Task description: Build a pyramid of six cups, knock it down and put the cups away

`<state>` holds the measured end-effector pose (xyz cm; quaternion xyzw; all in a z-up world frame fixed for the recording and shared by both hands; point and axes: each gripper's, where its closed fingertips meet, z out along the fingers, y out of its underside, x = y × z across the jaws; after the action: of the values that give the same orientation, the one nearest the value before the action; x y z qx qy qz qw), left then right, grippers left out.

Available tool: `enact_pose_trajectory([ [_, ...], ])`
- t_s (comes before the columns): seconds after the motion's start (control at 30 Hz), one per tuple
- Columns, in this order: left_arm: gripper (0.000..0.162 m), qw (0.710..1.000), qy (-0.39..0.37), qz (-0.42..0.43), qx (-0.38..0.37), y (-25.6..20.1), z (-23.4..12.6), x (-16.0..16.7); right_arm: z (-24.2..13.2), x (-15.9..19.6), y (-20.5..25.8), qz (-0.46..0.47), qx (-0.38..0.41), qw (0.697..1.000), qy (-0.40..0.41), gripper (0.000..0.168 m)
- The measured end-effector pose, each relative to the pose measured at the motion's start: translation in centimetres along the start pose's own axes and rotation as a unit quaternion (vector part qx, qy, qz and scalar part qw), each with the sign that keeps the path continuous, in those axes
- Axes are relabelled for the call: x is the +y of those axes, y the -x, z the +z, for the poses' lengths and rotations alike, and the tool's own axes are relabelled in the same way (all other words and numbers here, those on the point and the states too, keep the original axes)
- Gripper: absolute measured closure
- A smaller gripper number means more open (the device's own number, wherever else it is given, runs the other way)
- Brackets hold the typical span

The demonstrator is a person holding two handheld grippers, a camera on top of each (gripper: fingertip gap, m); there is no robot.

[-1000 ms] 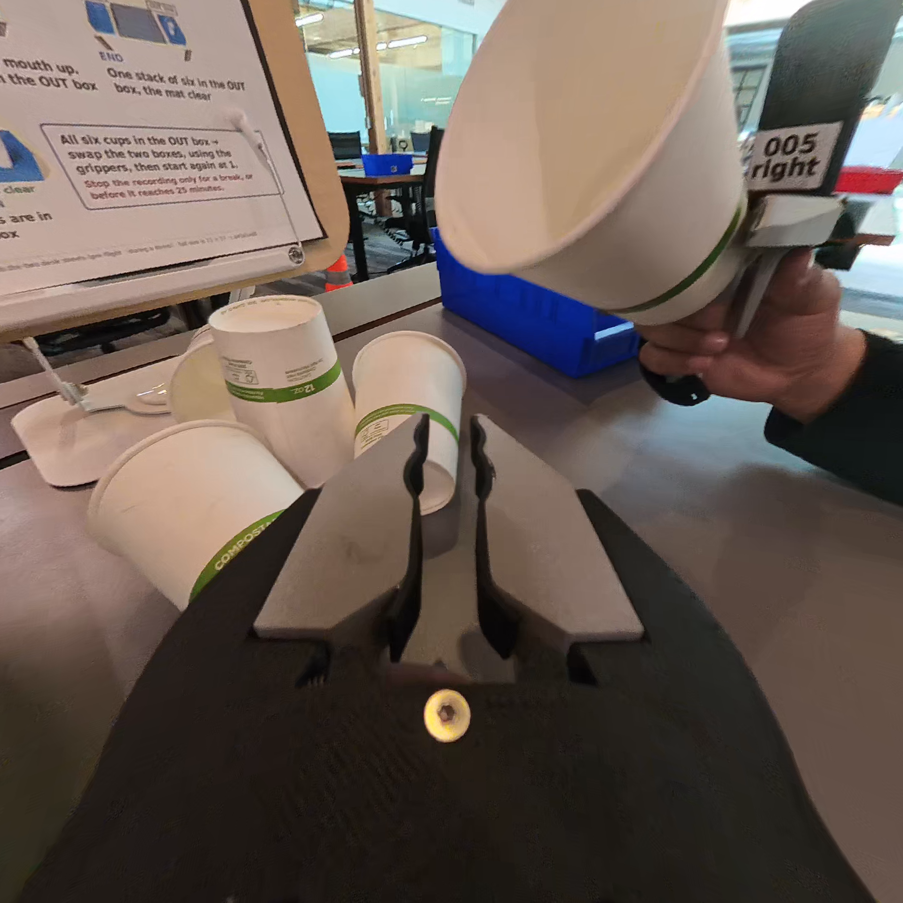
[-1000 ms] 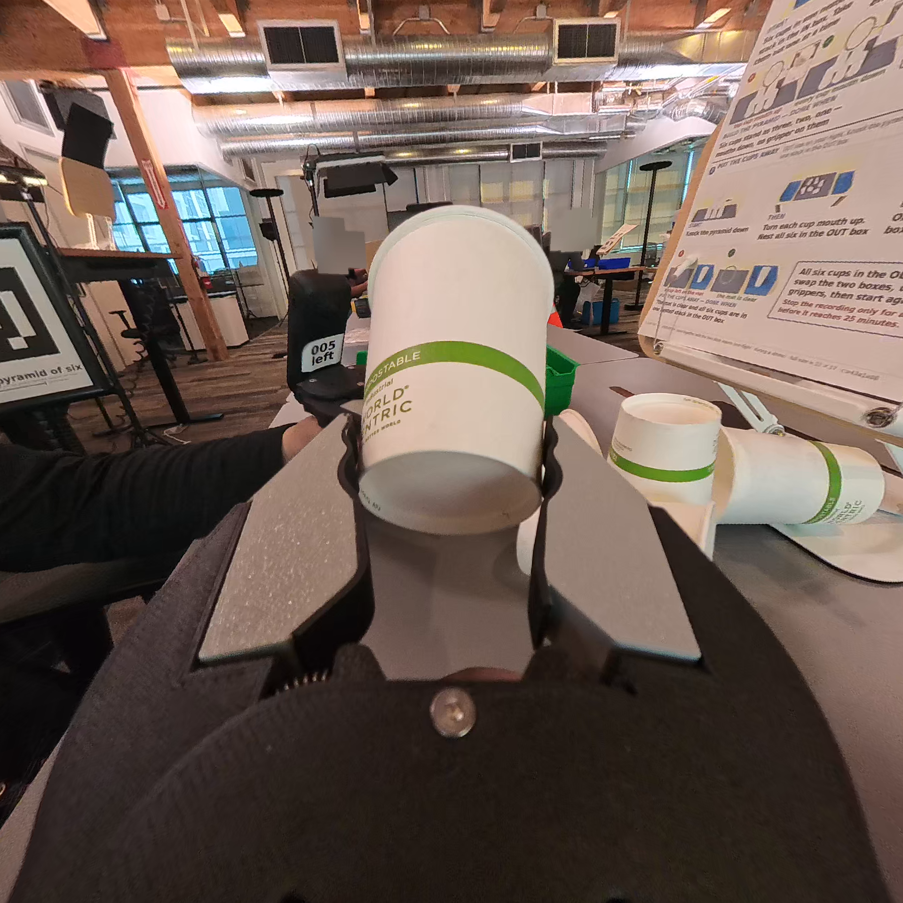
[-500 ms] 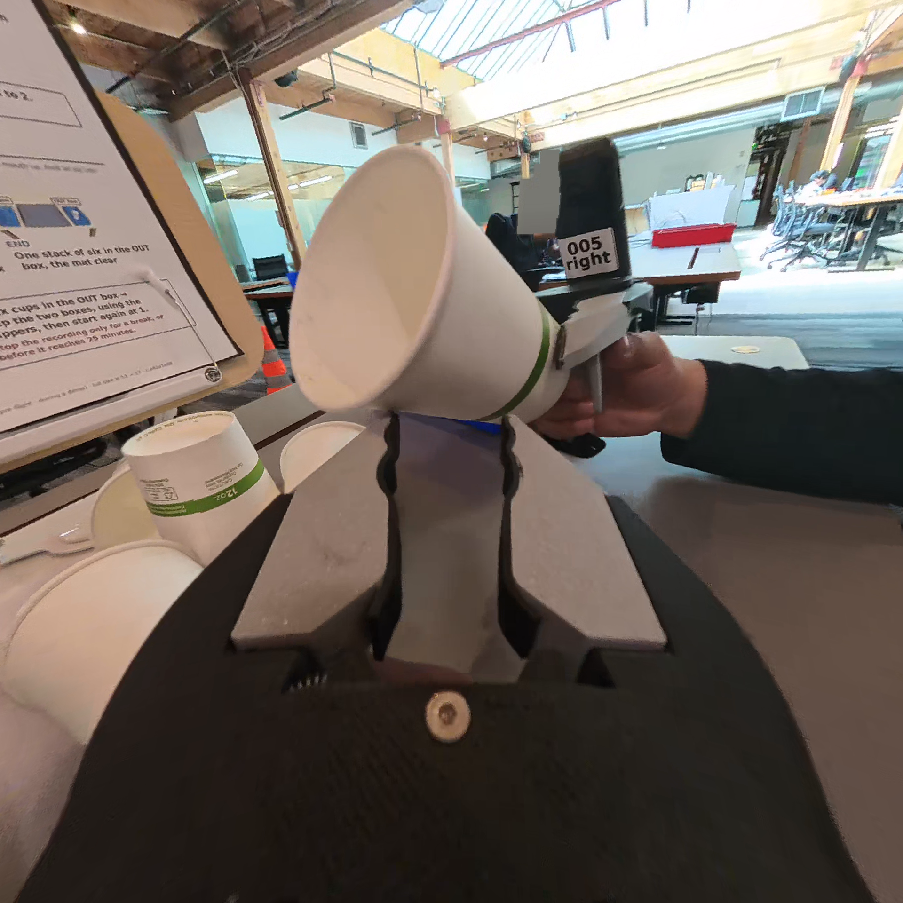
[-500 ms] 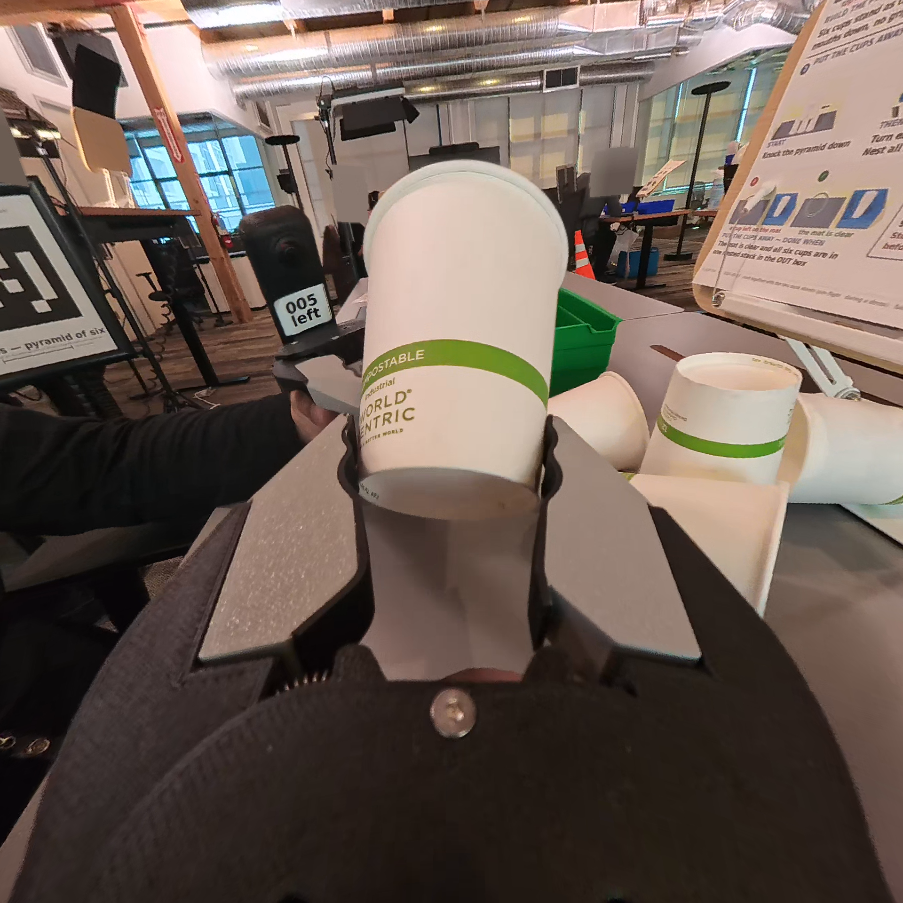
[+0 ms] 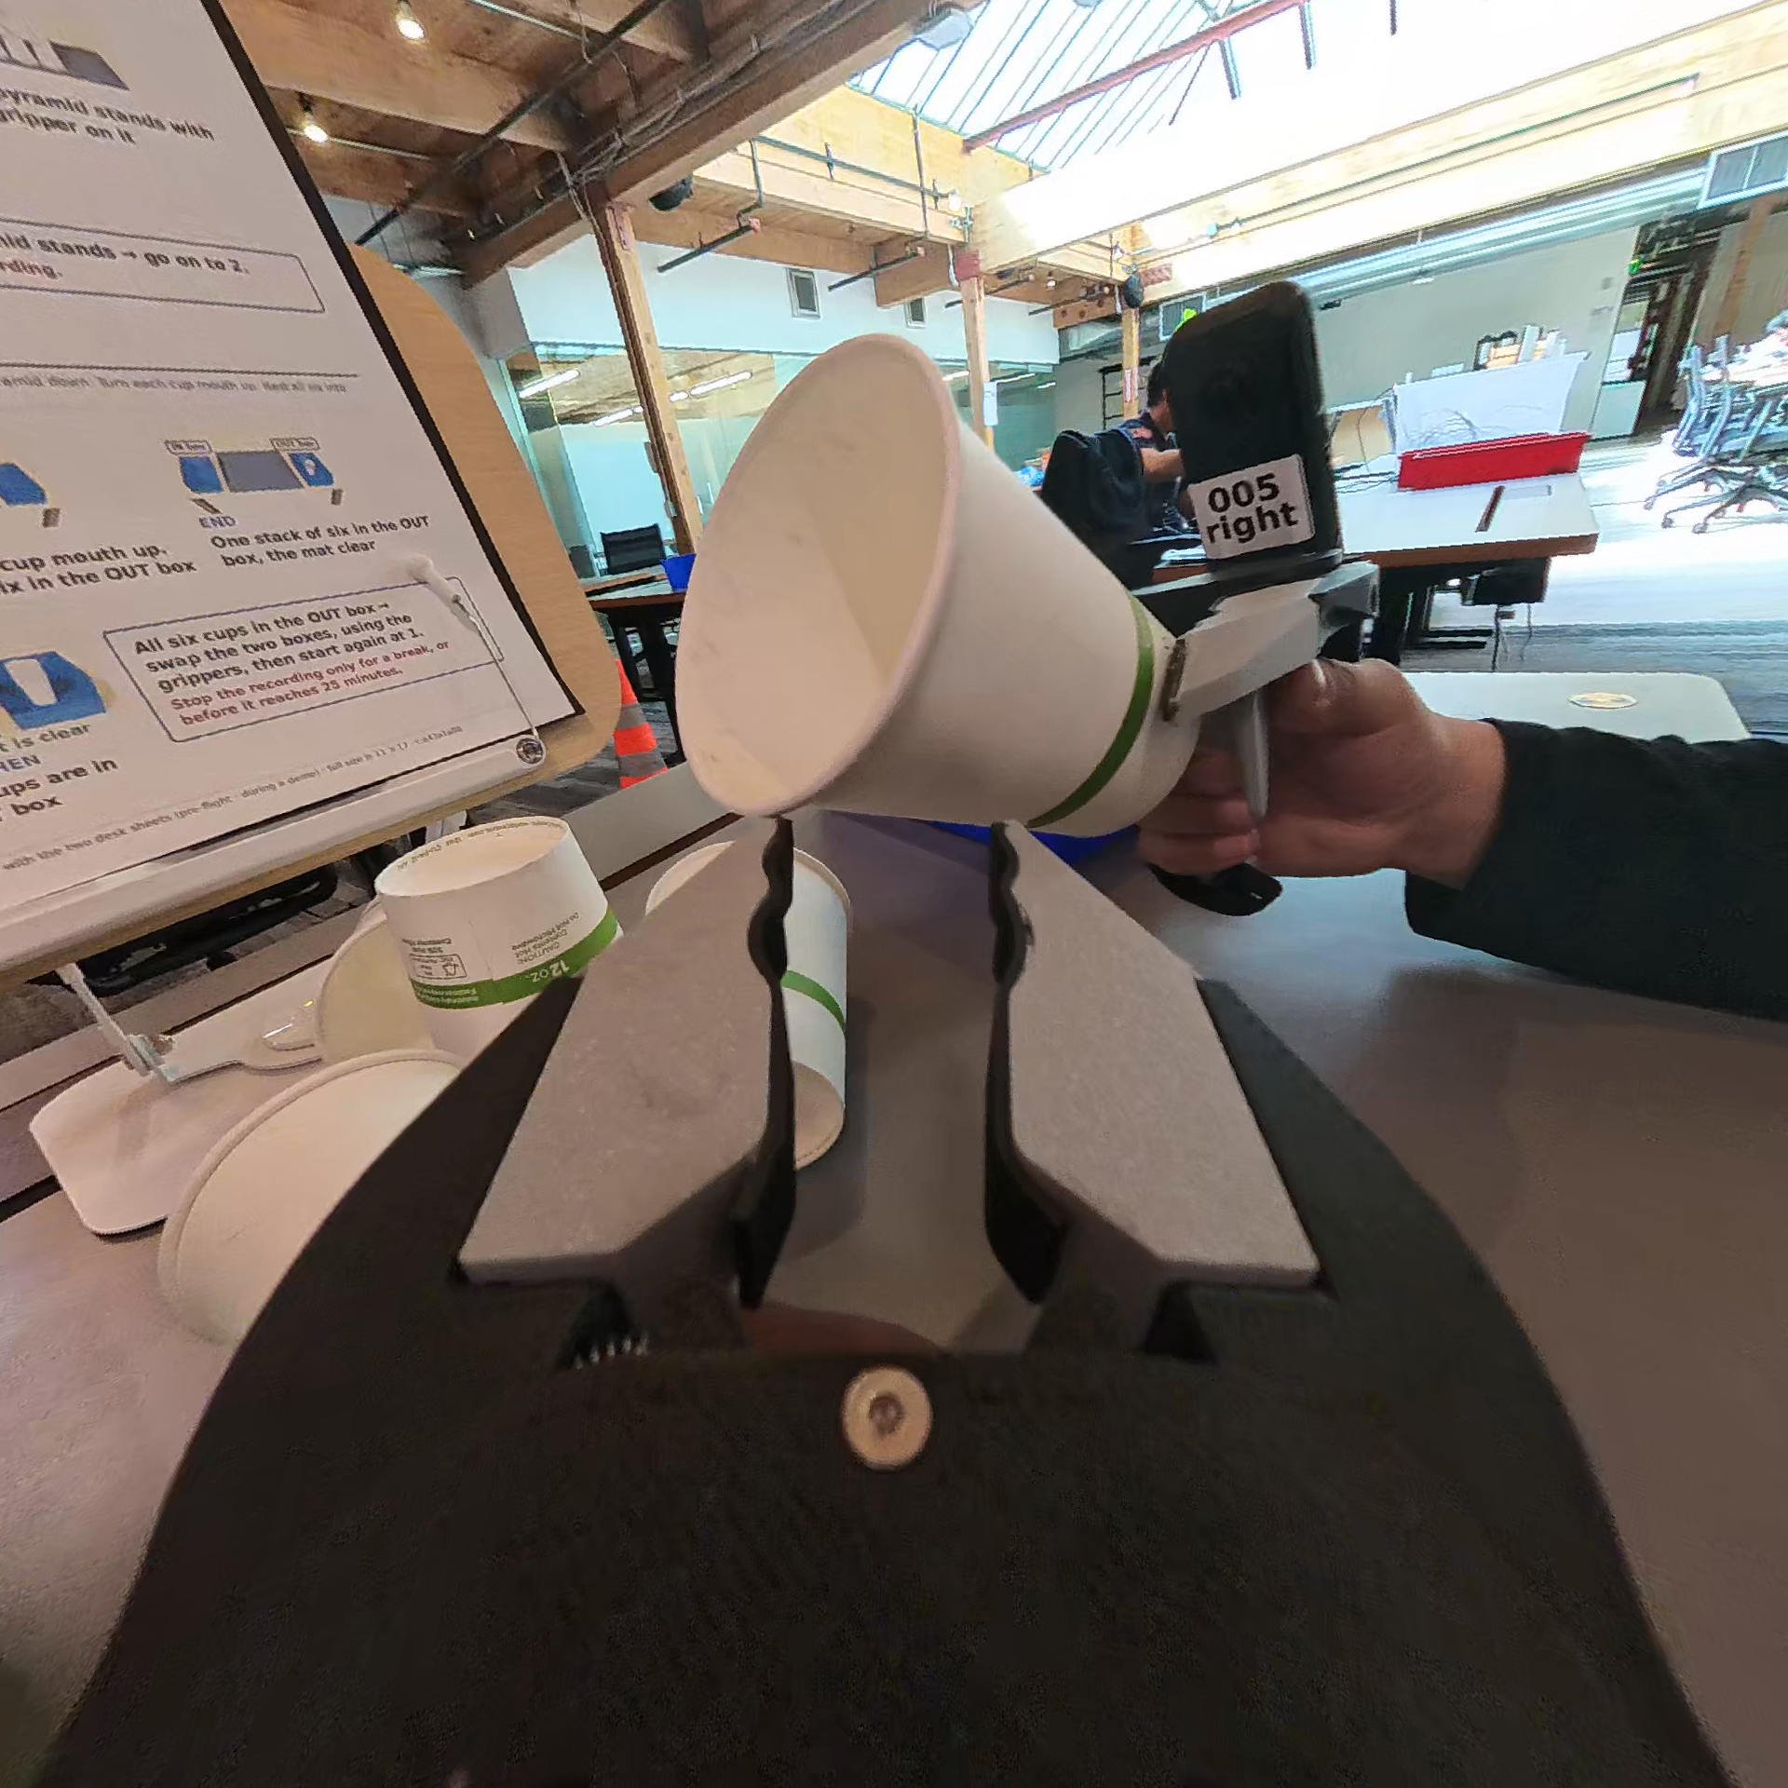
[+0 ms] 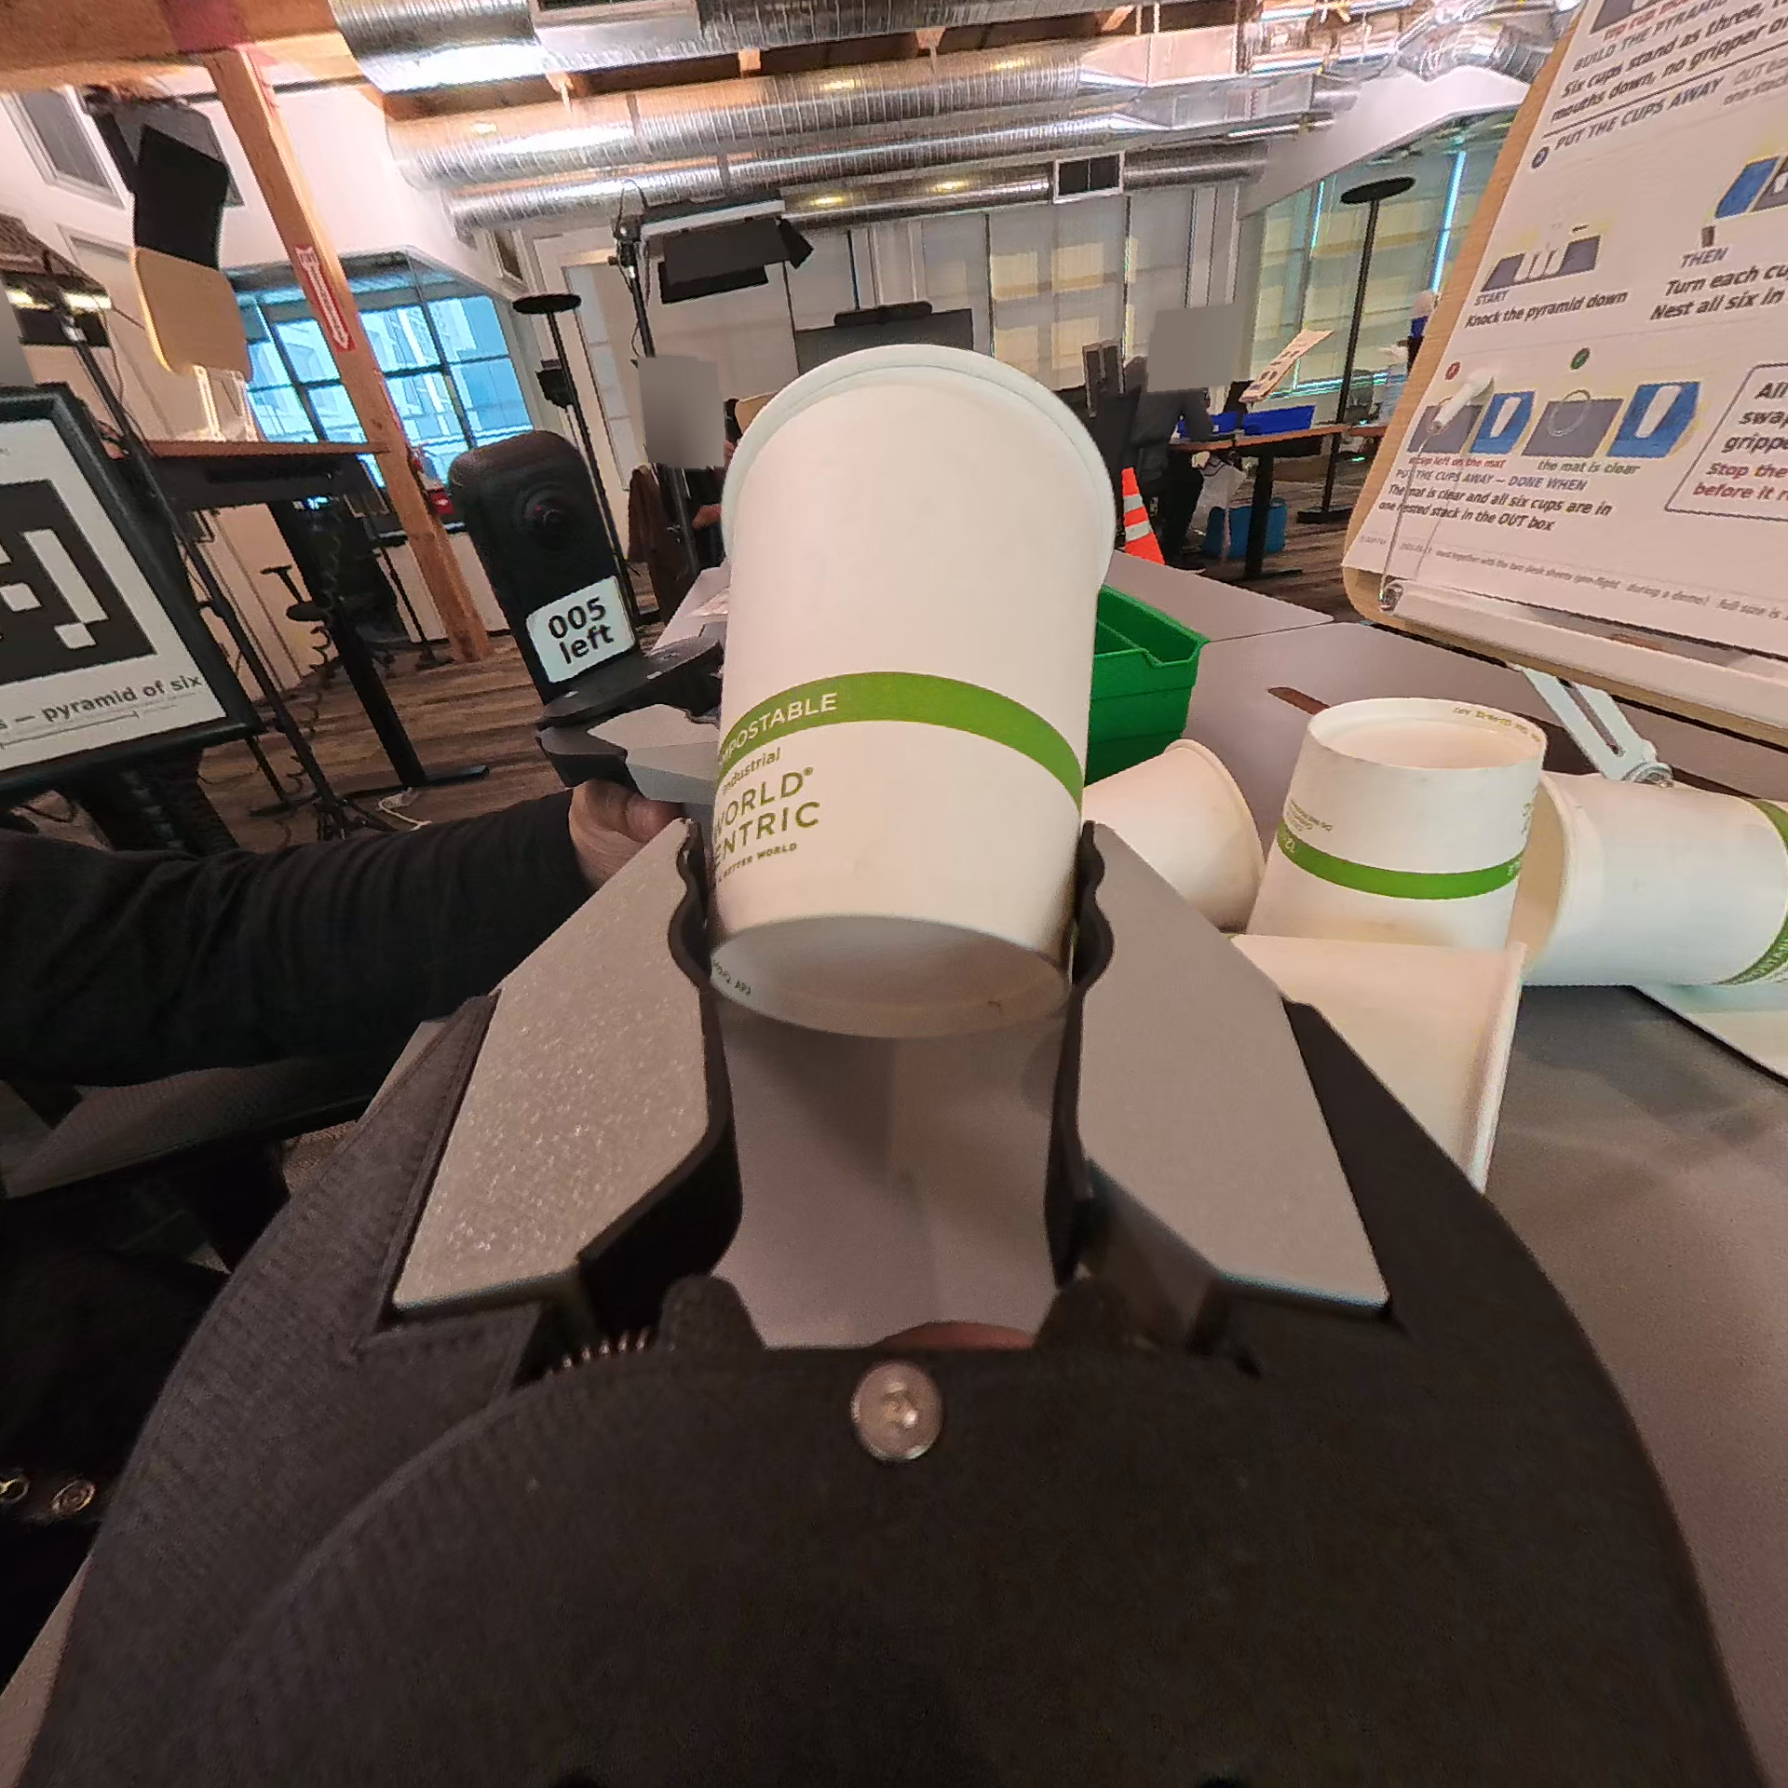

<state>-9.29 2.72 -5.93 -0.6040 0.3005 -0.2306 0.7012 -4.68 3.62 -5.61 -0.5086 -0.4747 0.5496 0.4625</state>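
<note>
Nearest, I found my right gripper clamped on the base of a white paper cup with a green band, lifted off the table and tipped so its mouth faced away from that camera. From the left wrist view, the same cup showed its open mouth toward me, held out sideways above the surface. My left gripper stood with its jaws parted and nothing between them, its tips just below the raised cup's rim; I could not tell whether they touched it.

Beyond the fingers, the grey table was matte and smooth. On it I noted the other cups in a loose heap: one standing mouth down, one lying on its side against it, another toppled to its left, and one nearest the camera lying on its side. They touched one another. Behind them stood a wooden board carrying an instruction sheet on a white stand.

Further off, a green bin sat on the table. The room was an open workspace with exposed silver ducts, timber posts, large windows, desks and an orange cone on the floor.
</note>
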Motion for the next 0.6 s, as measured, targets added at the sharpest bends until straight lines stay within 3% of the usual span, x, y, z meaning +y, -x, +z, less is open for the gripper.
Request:
enact_pose_trajectory([
  [0.33, 0.121, 0.999, -0.015, 0.001, -0.041, 1.5, -0.5, -0.6, -0.2, 0.3, -0.5, 0.02, 0.001, 1.0, 0.002, 0.095],
  [0.4, 0.14, 1.0, -0.012, 0.009, -0.02, 0.8, -0.5, -0.5, -0.2, 0.4, -0.5, 0.025, -0.002, 1.0, 0.005, 0.095],
  [0.6, 0.149, 0.997, -0.022, 0.073, -0.008, -0.1, -1.0, -1.3, -0.1, 0.8, 0.0, 0.074, -0.038, 0.997, 0.01, 0.095],
])
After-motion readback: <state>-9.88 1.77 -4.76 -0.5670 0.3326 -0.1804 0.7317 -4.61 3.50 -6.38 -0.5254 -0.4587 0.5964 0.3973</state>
